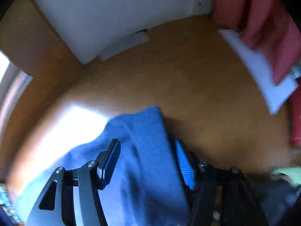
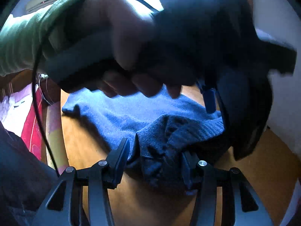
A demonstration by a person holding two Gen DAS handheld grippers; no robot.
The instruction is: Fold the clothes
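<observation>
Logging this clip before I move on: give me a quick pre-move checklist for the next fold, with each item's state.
1. Left claw open, blue cloth between its fingers: ok.
2. Right claw open around the bunched cloth edge: ok.
3. Either claw gripping the cloth: not ok, both open.
4. Cloth lying flat: not ok, bunched and creased.
5. Bare wooden table beyond the cloth: ok.
6. Fold alignment: cannot tell; the hand blocks the view.

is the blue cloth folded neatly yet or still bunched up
Still bunched up. The blue cloth lies rumpled on the wooden table, its near edge gathered in creases between the open right tongs.
</observation>
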